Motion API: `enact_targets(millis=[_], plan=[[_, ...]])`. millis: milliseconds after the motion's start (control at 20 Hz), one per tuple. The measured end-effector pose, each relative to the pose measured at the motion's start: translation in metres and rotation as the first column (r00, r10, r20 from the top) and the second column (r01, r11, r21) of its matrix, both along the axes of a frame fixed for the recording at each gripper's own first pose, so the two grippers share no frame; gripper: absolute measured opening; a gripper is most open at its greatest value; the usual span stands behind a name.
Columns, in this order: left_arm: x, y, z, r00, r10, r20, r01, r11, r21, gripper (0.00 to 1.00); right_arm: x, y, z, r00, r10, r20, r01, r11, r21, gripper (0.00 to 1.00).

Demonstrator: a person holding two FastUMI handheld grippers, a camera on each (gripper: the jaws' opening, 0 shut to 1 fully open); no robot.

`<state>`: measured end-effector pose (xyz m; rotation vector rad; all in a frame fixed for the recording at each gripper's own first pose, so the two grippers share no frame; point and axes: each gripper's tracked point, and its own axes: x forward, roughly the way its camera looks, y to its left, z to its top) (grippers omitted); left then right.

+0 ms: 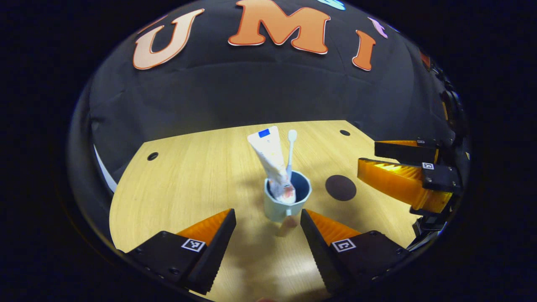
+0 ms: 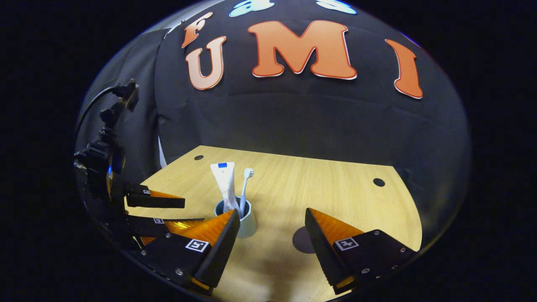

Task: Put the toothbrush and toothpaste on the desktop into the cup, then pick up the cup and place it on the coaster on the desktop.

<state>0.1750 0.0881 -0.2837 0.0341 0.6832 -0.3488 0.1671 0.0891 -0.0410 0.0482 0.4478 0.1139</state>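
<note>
Cup [image 1: 288, 197] at frame centre, toothpaste [image 1: 270, 157] and toothbrush [image 1: 290, 151] inside: light, rigid, top-heavy. I'd grip low on wall. My left tool [image 1: 267, 235] wide, right tool [image 2: 272, 235] wide.

1 cup [image 1: 285, 205], 1 toothbrush [image 1: 290, 151], 1 toothpaste [image 1: 270, 157], 1 coaster [image 1: 340, 187].

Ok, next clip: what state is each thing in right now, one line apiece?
toothpaste: standing in the cup, leaning left in the left gripper view.
toothbrush: upright in the cup, head up.
cup: upright on the desk, not on the coaster.
coaster: flat on the desk beside the cup, bare.
left gripper: open, holding nothing, facing the cup.
right gripper: open, holding nothing.
desk: bears the cup and coaster.
</note>
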Motion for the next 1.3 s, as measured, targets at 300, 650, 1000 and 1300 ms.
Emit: enact_targets(millis=[300, 650, 1000, 1300], plan=[[0.006, -0.020, -0.030, 0.991, 0.001, -0.135, -0.004, 1.000, -0.020, 0.94, -0.029, -0.038, 0.011, 0.997, -0.075, 0.019, 0.076, 0.997, -0.027, 0.94], [0.018, -0.028, -0.062, 0.960, -0.023, -0.280, 0.031, 0.999, 0.024, 0.96, -0.068, -0.065, 0.002, 0.990, -0.143, -0.011, 0.143, 0.988, -0.052, 0.96], [0.022, -0.040, -0.073, 0.925, -0.049, -0.376, 0.084, 0.994, 0.075, 0.96, -0.099, -0.086, -0.012, 0.970, -0.236, -0.057, 0.234, 0.972, -0.031, 0.98], [0.022, -0.035, -0.081, 0.899, -0.066, -0.432, 0.139, 0.980, 0.141, 0.81, -0.114, -0.096, -0.022, 0.955, -0.281, -0.091, 0.281, 0.960, -0.018, 0.98]])
